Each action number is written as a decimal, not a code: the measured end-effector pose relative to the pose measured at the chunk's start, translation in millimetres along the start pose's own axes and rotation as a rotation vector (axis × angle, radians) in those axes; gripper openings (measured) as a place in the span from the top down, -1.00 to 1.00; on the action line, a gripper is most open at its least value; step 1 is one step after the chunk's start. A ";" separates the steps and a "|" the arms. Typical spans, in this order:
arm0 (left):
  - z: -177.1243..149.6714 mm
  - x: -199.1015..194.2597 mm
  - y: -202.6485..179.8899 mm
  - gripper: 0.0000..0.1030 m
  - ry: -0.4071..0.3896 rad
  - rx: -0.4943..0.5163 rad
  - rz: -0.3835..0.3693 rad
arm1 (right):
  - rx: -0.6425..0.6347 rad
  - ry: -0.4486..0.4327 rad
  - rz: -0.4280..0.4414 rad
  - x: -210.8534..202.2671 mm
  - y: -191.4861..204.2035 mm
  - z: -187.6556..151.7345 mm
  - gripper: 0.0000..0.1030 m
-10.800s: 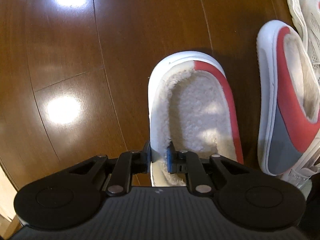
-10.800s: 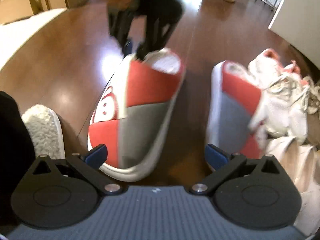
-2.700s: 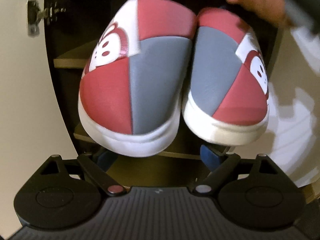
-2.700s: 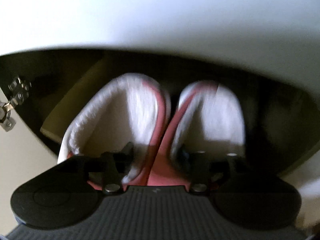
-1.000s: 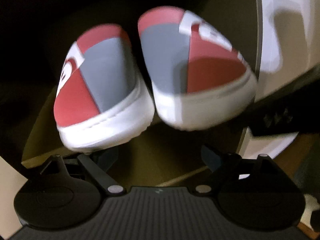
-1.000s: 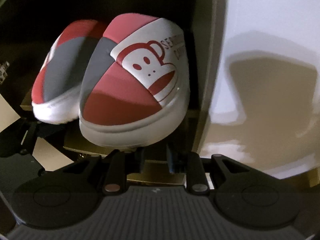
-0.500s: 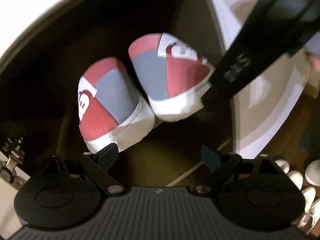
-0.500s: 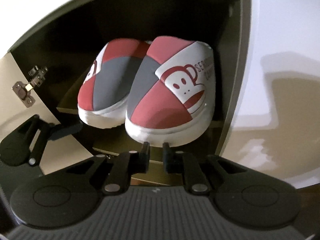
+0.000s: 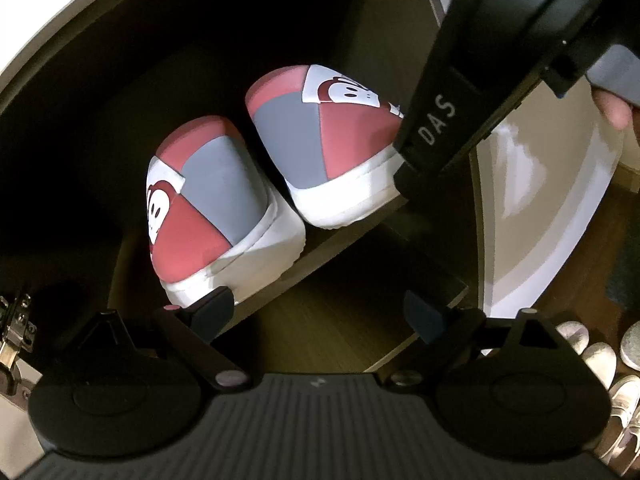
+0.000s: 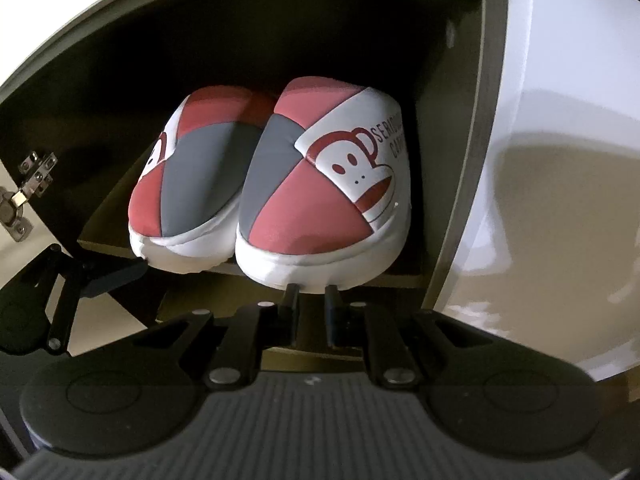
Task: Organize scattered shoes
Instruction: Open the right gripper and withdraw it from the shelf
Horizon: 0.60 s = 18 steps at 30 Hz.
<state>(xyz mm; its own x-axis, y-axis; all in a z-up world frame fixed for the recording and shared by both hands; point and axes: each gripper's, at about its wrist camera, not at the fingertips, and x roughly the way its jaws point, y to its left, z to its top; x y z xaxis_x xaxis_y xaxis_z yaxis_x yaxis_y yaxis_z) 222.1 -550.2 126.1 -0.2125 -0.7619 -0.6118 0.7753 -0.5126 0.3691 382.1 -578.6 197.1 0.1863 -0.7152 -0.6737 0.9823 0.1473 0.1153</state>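
Note:
Two red, grey and white monkey-print slippers stand side by side, toes outward, on a shelf inside an open cabinet: the left slipper (image 9: 208,208) (image 10: 192,184) and the right slipper (image 9: 324,136) (image 10: 328,192). My left gripper (image 9: 320,312) is open and empty, its left finger just in front of the left slipper's toe. My right gripper (image 10: 310,300) has its jaws nearly together with nothing between them, right at the right slipper's toe. The right gripper's black body (image 9: 480,80) crosses the left wrist view and hides part of the right slipper.
The wooden shelf (image 10: 120,216) sits in a dark cabinet with a white door (image 10: 560,160) open on the right and a hinge (image 10: 24,196) on the left. Pale shoes (image 9: 616,364) lie on the floor at the lower right.
Both grippers have drawn back a little from the shelf. The slippers stay on the shelf. My right gripper's jaws remain nearly closed and empty.

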 end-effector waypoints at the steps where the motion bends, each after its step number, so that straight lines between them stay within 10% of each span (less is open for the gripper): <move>1: 4.7 2.2 2.1 -0.81 0.000 -0.008 0.002 | -0.006 -0.003 0.002 5.9 5.7 0.5 0.78; 8: -35.0 -78.0 -25.9 -0.85 0.050 -0.173 0.050 | -0.119 -0.074 0.039 -12.1 10.4 -20.1 0.65; 11: -56.9 -111.9 -37.6 -0.91 0.197 -0.347 0.096 | -0.179 -0.061 0.026 -35.0 -1.1 -42.7 0.13; 18: -32.9 -189.3 -35.9 -0.91 0.508 -0.771 0.250 | -0.258 -0.026 0.045 -151.9 -77.1 -61.3 -0.29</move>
<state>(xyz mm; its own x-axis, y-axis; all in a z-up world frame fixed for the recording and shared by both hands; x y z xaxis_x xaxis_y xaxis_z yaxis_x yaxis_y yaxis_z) 254.1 -374.5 205.7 0.1554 -0.4584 -0.8751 0.9801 0.1820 0.0787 277.0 -439.5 245.9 0.2334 -0.7208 -0.6527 0.9368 0.3466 -0.0478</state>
